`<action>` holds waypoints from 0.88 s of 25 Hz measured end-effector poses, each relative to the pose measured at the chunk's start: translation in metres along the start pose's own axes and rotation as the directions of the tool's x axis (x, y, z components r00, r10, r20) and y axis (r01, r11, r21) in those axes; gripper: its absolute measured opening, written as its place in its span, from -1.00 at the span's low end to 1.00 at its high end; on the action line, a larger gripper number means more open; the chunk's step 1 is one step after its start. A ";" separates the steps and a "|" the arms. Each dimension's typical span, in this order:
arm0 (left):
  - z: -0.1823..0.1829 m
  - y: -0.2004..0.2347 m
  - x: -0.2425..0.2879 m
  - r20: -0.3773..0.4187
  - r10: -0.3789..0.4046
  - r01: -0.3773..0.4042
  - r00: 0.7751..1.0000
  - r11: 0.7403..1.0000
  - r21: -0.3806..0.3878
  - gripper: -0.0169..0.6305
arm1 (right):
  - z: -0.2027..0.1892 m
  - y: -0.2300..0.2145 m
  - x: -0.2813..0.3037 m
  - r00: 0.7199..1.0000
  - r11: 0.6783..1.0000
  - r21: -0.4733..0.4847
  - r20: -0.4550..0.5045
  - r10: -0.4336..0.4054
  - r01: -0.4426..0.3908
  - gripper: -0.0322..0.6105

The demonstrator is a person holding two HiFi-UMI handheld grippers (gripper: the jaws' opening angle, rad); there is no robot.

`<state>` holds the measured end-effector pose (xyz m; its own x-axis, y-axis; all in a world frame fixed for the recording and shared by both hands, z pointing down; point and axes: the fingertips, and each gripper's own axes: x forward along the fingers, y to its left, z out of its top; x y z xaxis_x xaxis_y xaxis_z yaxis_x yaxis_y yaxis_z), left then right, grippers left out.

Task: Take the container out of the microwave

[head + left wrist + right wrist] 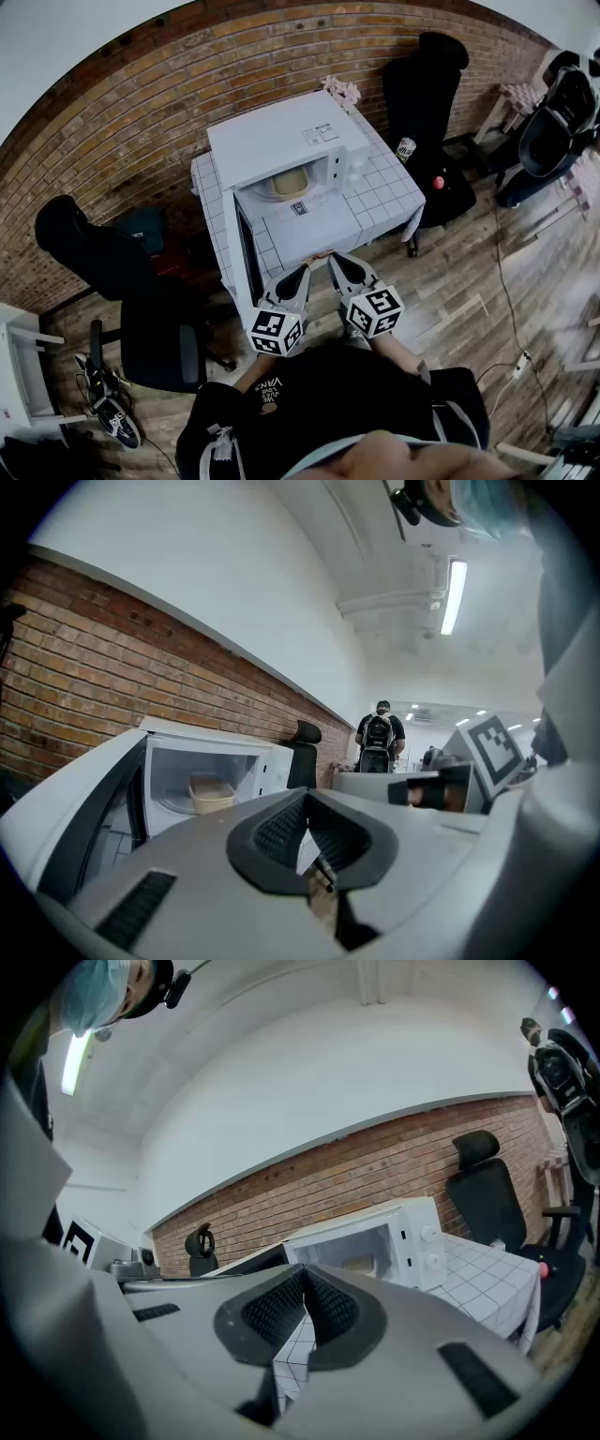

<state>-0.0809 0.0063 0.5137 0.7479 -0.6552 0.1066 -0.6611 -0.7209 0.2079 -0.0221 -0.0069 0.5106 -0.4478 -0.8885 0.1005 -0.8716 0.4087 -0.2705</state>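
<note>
A white microwave (281, 141) stands on a small table with a checked cloth (375, 202), its door (244, 253) swung open toward me on the left. Inside sits a pale yellow container (289, 184), also seen in the left gripper view as the container (210, 794) and faintly in the right gripper view as the container (358, 1263). My left gripper (307, 265) and right gripper (333, 260) hover side by side in front of the table's near edge, well short of the microwave. Both are shut with nothing between the jaws.
Black office chairs stand at the left (155, 328) and behind the table at the right (422, 84). A can (405, 148) and a red object (437, 182) sit right of the table. A brick wall (122, 122) backs the table. A person with a backpack (378, 742) stands far off.
</note>
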 end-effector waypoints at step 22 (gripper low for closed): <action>0.003 0.019 0.068 0.019 0.207 -0.205 0.978 0.976 -0.068 -0.92 | 0.014 -0.084 0.031 0.992 0.995 0.022 -0.079 0.101 -0.100 -0.88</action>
<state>-0.0427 -0.0520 0.5218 0.5939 -0.7942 0.1283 -0.7947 -0.5544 0.2470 0.0395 -0.0719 0.5232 -0.5483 -0.8230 0.1483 -0.8180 0.4909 -0.2999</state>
